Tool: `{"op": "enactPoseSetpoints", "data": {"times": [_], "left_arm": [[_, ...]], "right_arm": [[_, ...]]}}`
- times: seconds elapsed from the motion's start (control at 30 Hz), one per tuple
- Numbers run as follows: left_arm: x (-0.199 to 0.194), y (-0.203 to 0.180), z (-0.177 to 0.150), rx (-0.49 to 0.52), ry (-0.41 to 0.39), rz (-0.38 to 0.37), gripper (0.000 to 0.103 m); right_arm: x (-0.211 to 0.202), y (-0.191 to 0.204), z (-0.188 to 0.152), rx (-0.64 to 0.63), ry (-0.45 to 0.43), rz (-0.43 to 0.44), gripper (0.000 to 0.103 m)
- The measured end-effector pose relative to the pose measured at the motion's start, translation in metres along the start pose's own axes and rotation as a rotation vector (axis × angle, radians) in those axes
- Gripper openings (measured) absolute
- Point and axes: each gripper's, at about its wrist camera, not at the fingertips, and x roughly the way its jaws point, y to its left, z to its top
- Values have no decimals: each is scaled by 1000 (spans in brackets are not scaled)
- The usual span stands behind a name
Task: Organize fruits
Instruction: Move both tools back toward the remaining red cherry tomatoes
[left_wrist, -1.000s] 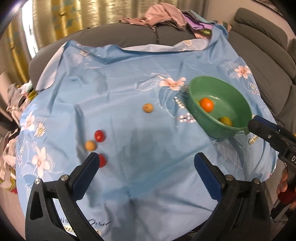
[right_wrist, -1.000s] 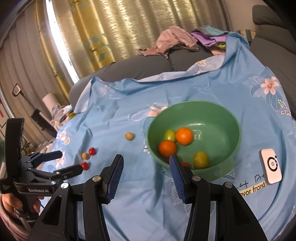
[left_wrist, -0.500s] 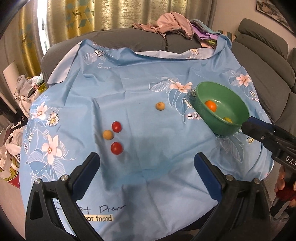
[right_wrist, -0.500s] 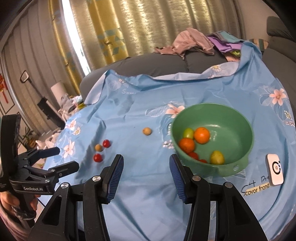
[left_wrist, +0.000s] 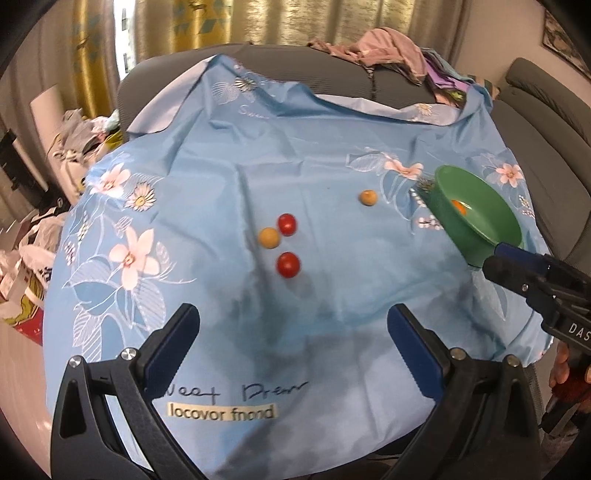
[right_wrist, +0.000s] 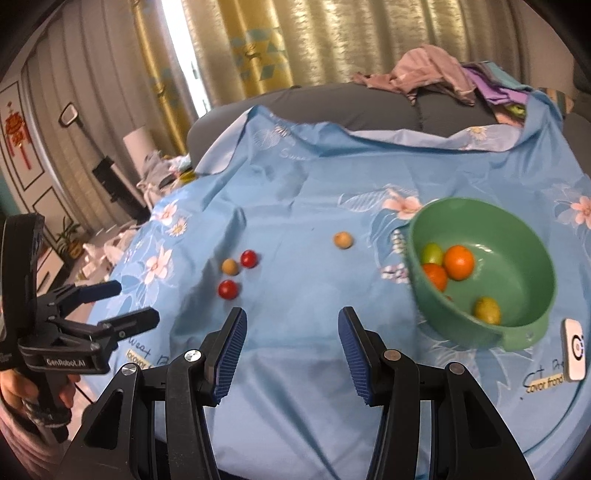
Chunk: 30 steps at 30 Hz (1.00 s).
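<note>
On the blue flowered cloth lie two red tomatoes (left_wrist: 288, 264) (left_wrist: 287, 224), a tan fruit (left_wrist: 269, 237) between them and another tan fruit (left_wrist: 368, 198) farther right. The green bowl (right_wrist: 524, 325) at the right holds two oranges (right_wrist: 458, 262), a green fruit (right_wrist: 431, 253) and a yellow-green fruit (right_wrist: 487, 310). My left gripper (left_wrist: 291, 339) is open and empty, near the front edge, short of the red tomatoes. My right gripper (right_wrist: 290, 341) is open and empty, left of the bowl and above the cloth. The left gripper also shows in the right wrist view (right_wrist: 122, 302).
A white device (right_wrist: 573, 349) lies at the cloth's right edge by the bowl. A grey sofa with a pile of clothes (right_wrist: 436, 74) stands behind the table. Bags and clutter (left_wrist: 44, 236) lie on the floor at the left. Curtains hang at the back.
Both grippers have drawn back toward me and higher, so the fruits and bowl look smaller and farther. Both stay open. Nothing on the cloth has moved.
</note>
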Motion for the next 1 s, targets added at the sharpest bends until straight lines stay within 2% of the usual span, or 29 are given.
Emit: {"op": "enactPoseSetpoints", "data": {"times": [0.3,0.63,0.67,0.73,0.83,0.87,0.93,1.0], "left_arm": [[10,18,-15,1,12,-18,101],[46,3,6,73,26,-92,90],[51,1,8,77,30,-93,88],[64,-2,14,84,49,-102,77],[85,-9,21,107,76,-98,76],[91,-10,22,113,82,-92,75],[102,-11,25,119,98,-75,64],[113,-11,27,127,108,-41,64]], "right_arm": [[32,9,-4,-6,75,49,52],[59,2,-1,4,115,70,52],[62,-1,-1,7,120,69,52],[65,-3,0,11,127,70,52],[71,-9,-1,17,138,69,52],[73,-11,-1,20,142,69,52],[77,-14,0,26,148,69,52],[80,-18,0,30,152,71,52]]}}
